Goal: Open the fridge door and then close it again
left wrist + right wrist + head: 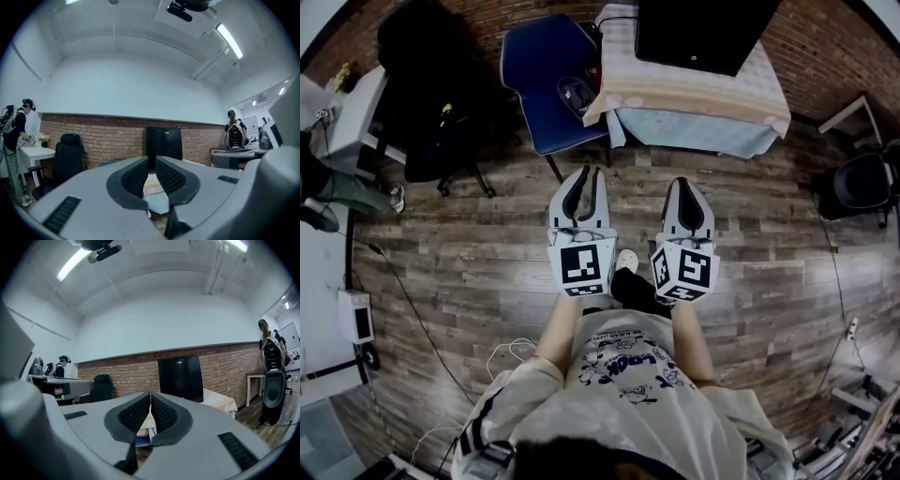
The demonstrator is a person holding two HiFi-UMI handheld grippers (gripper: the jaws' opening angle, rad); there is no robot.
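Observation:
The black fridge (703, 33) stands on a cloth-covered table (694, 94) against the brick wall, its door closed. It shows straight ahead in the left gripper view (164, 140) and the right gripper view (180, 378). Both grippers are held level over the wood floor, side by side, well short of the table. My left gripper (583, 173) has its jaws together with nothing between them (151, 161). My right gripper (682, 183) likewise shows its jaws pressed together and empty (150, 397).
A blue chair (548, 80) stands left of the table, and a black office chair (431, 103) further left beside a white desk (352, 117). A person (16, 136) stands at that desk. Another person (272, 376) stands at the right. Cables (502, 356) lie on the floor.

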